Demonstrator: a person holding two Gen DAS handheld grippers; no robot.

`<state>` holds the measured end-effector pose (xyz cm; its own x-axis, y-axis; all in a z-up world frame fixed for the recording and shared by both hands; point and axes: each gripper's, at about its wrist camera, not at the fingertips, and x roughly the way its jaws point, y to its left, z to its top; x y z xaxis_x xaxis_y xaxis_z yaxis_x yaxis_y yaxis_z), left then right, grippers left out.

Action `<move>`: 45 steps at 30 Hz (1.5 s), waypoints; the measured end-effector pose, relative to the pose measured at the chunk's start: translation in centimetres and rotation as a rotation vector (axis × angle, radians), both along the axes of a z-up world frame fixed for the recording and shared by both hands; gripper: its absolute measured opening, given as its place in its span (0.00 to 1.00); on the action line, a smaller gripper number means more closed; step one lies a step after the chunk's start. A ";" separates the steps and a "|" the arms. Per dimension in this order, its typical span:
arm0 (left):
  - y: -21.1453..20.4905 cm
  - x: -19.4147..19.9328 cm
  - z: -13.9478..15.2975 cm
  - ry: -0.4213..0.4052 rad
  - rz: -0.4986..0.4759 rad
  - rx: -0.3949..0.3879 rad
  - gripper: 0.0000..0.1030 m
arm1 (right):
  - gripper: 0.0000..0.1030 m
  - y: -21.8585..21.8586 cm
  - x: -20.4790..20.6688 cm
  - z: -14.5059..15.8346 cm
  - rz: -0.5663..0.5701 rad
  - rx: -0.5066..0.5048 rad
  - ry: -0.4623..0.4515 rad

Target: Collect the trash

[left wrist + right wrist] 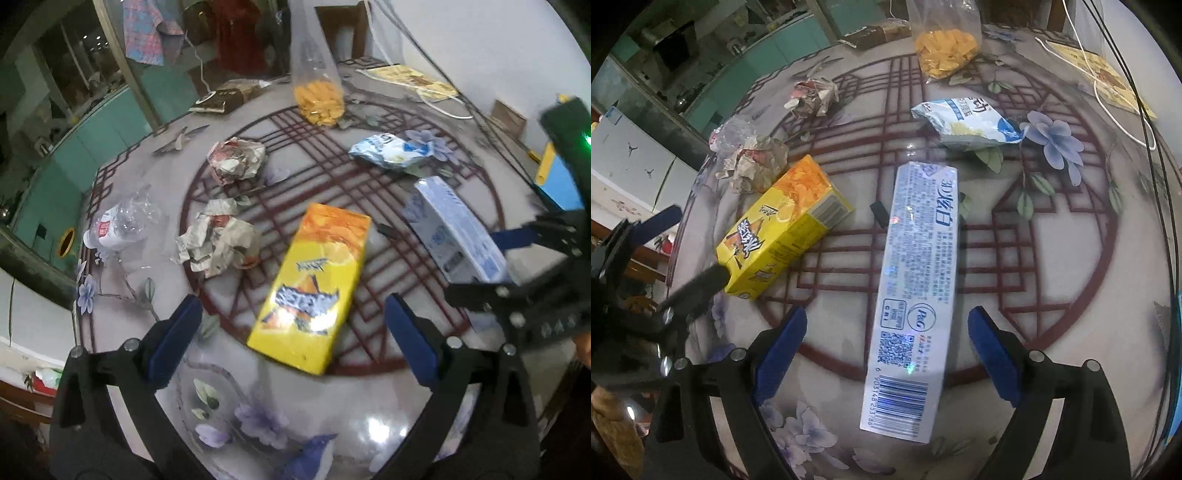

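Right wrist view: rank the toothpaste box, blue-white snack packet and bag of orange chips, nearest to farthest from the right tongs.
1. Toothpaste box, lying between the open right tongs.
2. Blue-white snack packet, beyond, mid-table.
3. Bag of orange chips, far edge.

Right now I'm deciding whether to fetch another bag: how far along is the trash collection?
Nothing looks collected. Both grippers are open and empty: the left gripper frames the yellow-orange carton, the right gripper the long white-blue toothpaste box. Still lying on the patterned table: two crumpled paper wads, a crushed clear bottle, a white-blue wrapper.
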<state>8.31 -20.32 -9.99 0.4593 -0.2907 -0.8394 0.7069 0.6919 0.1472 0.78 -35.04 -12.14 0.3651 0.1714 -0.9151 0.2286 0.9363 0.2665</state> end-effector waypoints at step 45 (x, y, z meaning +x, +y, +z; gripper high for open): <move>21.6 -8.5 5.0 -0.029 0.408 -0.255 0.57 | 0.36 11.3 -7.1 4.3 0.041 -0.082 -0.271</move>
<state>-0.22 1.24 -4.97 0.6006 -0.2767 -0.7501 0.3682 0.9285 -0.0477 -6.30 -23.77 -7.89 0.5923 0.1211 -0.7965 0.1204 0.9643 0.2361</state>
